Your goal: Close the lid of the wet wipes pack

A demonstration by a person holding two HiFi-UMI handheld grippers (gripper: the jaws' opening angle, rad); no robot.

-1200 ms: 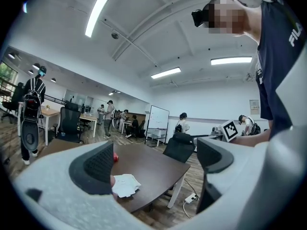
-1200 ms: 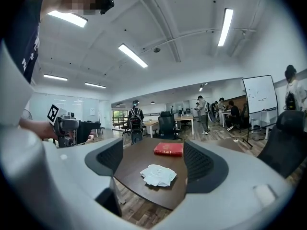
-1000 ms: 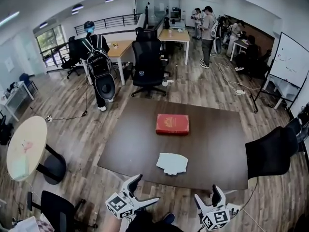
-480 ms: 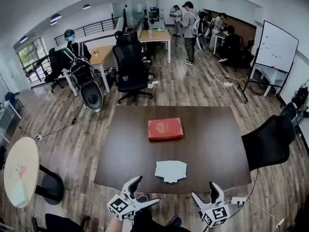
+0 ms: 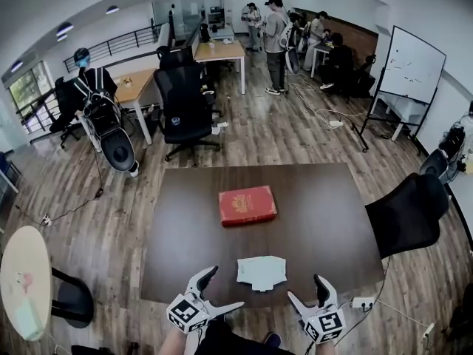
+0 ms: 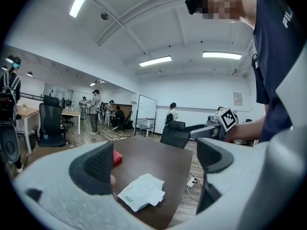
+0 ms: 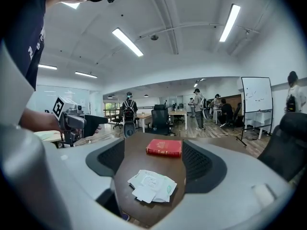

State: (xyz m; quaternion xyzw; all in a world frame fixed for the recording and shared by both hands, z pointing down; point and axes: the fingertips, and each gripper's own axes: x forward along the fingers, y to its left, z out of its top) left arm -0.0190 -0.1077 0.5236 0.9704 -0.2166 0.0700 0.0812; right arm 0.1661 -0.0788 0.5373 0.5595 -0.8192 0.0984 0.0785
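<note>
The wet wipes pack is white and flat and lies near the front edge of the dark brown table. A small flap sticks out on its near side. My left gripper hovers just off the table's front edge, left of the pack, open and empty. My right gripper is to the pack's right, with its jaws closing and nothing held between them. In the left gripper view the pack lies ahead beyond the gripper. The right gripper frames the pack ahead.
A red book lies mid-table behind the pack. A black chair stands at the table's right side and another beyond its far edge. A round table is at the left. A whiteboard and people stand farther back.
Both grippers have come forward to the table's front edge, and the pack now lies close ahead between them. The right jaws have narrowed slightly.
</note>
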